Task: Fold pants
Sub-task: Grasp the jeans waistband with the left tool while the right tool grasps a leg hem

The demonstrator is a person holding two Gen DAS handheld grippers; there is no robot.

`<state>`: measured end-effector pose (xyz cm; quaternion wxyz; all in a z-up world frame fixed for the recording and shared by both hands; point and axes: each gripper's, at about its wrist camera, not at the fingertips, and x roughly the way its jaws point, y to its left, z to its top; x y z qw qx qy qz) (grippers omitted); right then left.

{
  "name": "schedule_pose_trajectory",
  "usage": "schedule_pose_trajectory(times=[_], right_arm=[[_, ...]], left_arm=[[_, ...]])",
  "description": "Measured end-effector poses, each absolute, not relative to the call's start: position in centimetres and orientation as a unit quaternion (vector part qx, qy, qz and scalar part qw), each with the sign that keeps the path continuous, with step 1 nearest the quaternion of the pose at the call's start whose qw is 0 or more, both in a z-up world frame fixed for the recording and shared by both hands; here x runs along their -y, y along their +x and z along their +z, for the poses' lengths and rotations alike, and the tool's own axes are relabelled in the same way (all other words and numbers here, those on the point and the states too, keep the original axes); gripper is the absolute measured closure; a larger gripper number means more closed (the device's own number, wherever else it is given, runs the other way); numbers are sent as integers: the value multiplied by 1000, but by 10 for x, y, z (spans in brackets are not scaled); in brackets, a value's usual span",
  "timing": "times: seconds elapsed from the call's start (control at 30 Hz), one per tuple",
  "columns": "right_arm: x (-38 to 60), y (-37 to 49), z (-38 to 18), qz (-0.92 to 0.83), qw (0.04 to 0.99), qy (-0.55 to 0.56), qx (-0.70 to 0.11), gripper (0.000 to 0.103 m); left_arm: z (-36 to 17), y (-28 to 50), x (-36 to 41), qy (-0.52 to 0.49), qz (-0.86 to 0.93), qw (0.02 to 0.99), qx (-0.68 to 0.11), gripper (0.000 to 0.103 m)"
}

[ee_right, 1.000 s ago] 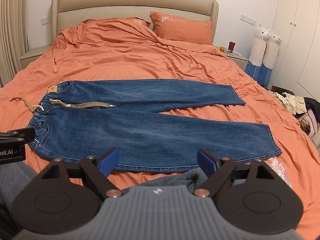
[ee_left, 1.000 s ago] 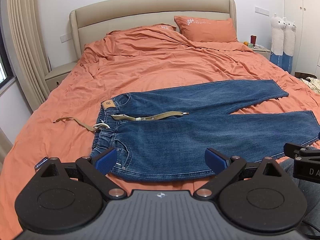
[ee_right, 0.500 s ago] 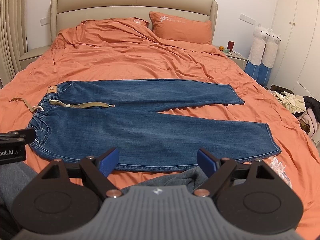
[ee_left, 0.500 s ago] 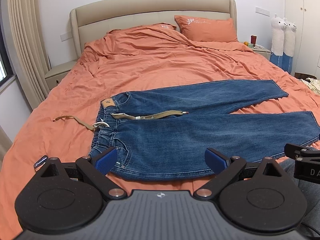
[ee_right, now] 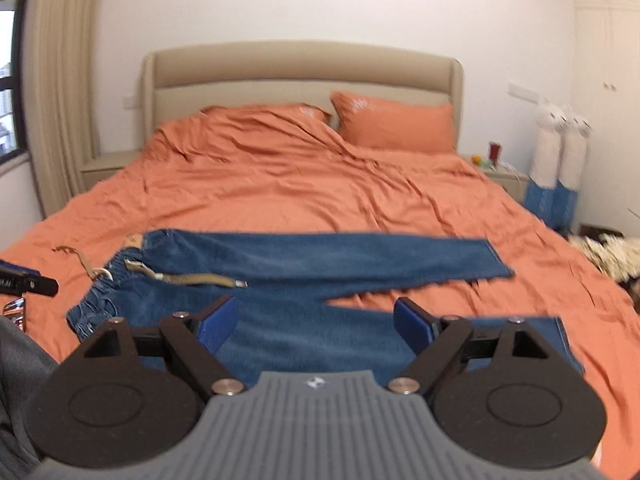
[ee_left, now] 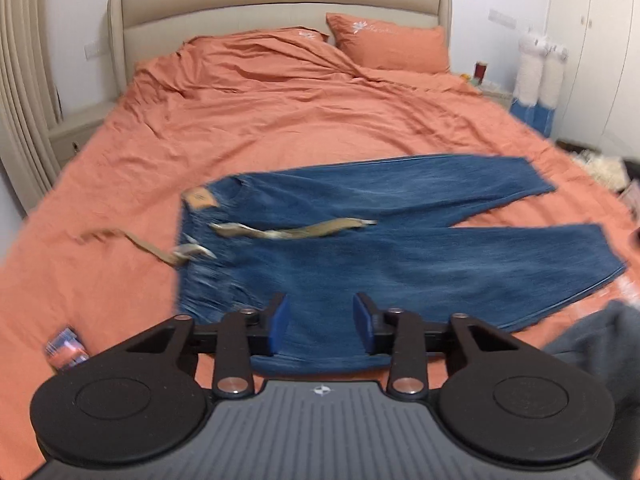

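Note:
Blue jeans lie flat on the orange bed, waist at the left, both legs running right and spread apart. A khaki belt trails from the waistband onto the sheet. My left gripper hovers above the near edge of the jeans by the waist; its jaws are closing, with a gap left and nothing pinched between the blue pads. In the right wrist view the jeans stretch across, and my right gripper stands wide open above the near leg, holding nothing. The left gripper's tip shows at the left edge.
The bed's orange sheet is rumpled, with pillows by the beige headboard. A small shiny packet lies near the front left. Nightstands flank the bed. Plush toys and a heap of clothes sit at the right. Grey clothing is close by.
The left gripper's jaws have narrowed from wide open and it has moved in over the jeans. The right gripper has lifted and tipped up, so more wall shows. Both views are now blurred.

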<state>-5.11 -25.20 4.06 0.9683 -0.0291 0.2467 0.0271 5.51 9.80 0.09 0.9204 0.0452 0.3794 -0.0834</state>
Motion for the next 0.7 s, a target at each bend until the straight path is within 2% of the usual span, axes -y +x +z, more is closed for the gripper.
schedule_pose_trajectory(times=[0.07,0.1,0.17,0.23,0.3,0.37,0.53,0.7], right_arm=[[268,-36,45,10,963,-61,-263,22],[275,-28,46,7,960,-80,-269,23],[290,-12,50,-4,954,-115,-278,32],[309,6,51,-13,945,-134,-298,49],[332,23,53,-21,937,-131,-323,58],[360,39,50,-21,930,-119,-346,58],[413,58,21,-58,913,-115,-387,59],[447,53,-21,-67,905,-115,-403,59]], left_arm=[[1,71,-112,67,-87,919,-377,92],[1,81,-118,86,-102,914,-383,93],[-3,97,-124,131,-148,899,-391,92],[-13,111,-124,178,-203,870,-413,87],[-30,117,-119,244,-245,839,-419,81],[-55,121,-113,310,-281,801,-427,79],[-127,135,-93,398,-333,696,-496,71],[-174,145,-78,435,-355,633,-532,45]])
